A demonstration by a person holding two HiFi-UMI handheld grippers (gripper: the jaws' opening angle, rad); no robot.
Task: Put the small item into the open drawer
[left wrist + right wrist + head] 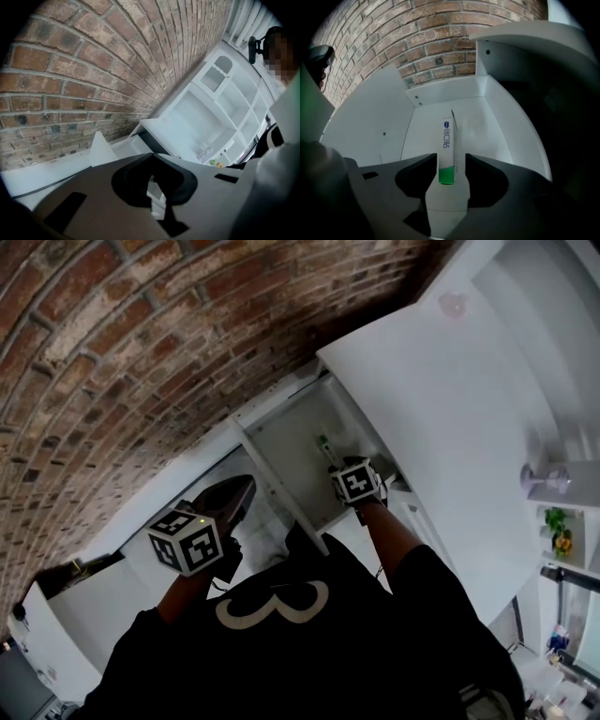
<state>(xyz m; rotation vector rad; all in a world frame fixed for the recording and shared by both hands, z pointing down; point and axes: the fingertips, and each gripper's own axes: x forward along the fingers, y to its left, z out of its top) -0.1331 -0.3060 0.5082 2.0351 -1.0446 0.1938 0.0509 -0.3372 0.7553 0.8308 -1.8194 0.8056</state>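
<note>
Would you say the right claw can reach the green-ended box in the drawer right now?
Probably yes: the box sits between the right claw's open jaws in the drawer, nothing blocking.

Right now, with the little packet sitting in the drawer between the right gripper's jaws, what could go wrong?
1. The right gripper has its jaws apart, but they stand close on both sides of the small packet. A slanted pull-back could snag it and drag it out of the drawer.
2. The packet seems to rest on a narrow edge, so a nudge could tip it over.
</note>
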